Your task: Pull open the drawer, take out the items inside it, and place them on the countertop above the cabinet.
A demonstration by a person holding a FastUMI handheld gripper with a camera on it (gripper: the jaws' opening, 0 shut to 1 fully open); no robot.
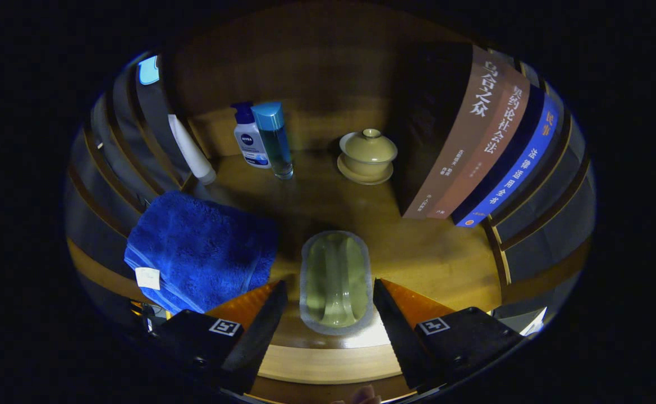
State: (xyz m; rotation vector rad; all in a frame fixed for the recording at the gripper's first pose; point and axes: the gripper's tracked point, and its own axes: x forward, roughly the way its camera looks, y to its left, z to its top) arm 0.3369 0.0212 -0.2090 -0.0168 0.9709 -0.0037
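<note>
A pale green oblong dish [334,269] with a grey rim lies flat on the wooden countertop [417,252], near its front edge. My gripper [329,284] is open, one finger on each side of the dish's near end. A small gap shows between each finger and the dish rim, so neither finger presses on it. A folded blue towel [201,249] with a white tag lies on the countertop just left of the dish and ahead of the left finger.
At the back stand a white pump bottle [249,140] and a clear bottle with a blue cap [274,140]. A white tube [192,150] leans at the left. A lidded yellowish tea bowl on a saucer [367,157] sits beside several upright books [473,140] at the right.
</note>
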